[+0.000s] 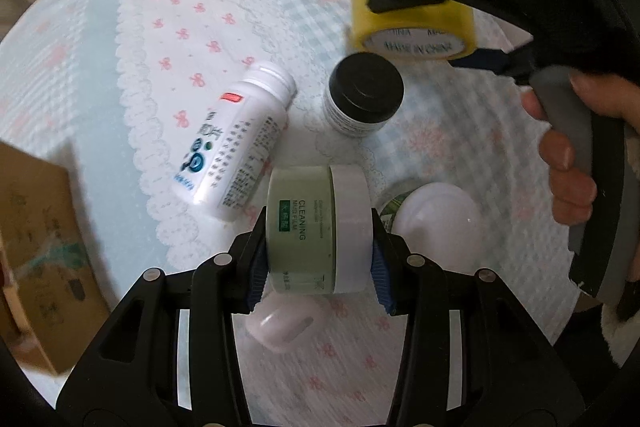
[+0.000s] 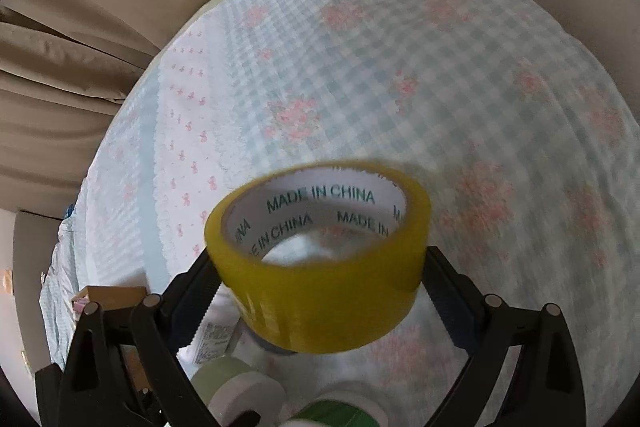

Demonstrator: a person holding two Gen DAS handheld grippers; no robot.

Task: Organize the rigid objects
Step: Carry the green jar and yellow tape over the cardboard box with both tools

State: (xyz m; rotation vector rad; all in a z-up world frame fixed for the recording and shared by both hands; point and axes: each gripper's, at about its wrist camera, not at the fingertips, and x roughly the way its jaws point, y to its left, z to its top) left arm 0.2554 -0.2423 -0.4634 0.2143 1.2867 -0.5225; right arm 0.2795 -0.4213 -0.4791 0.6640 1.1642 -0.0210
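1. The left gripper (image 1: 318, 251) is clamped on a pale green jar (image 1: 300, 227) with a white lid. The jar lies sideways between the blue pads, one pad on its base and the other on its lid. Its label reads "CLEANING MUD FILM", with a small green tag beside the words.
2. Just ahead and to the left of those jaws, a white bottle (image 1: 236, 139) lies on its side without a cap. It carries a red mark near the neck, blue lettering and columns of small print too blurred to read.
3. Ahead of the left jaws stands a small jar with a black lid (image 1: 366, 87); its side label is illegible.
4. Just right of the left jaws sits a white domed lid (image 1: 436, 223), with a green-patterned item half hidden behind it.
5. Under the left jaws lies a pale pink object (image 1: 280, 323), blurred.
6. Far left of the left gripper is a cardboard box (image 1: 36, 247).
7. The right gripper (image 2: 320, 287) has a roll of yellow tape (image 2: 320, 267) between its wide-set fingers, the pads against the roll's flat sides and the roll lifted off the cloth. The core reads "MADE IN CHINA" over and over.
8. In the left wrist view, the right gripper's black body shows the raised letters "DAS", and a hand (image 1: 572, 147) holds its grey handle.
9. Everything rests on a checked cloth (image 2: 400, 67) with pink bows and flowers.
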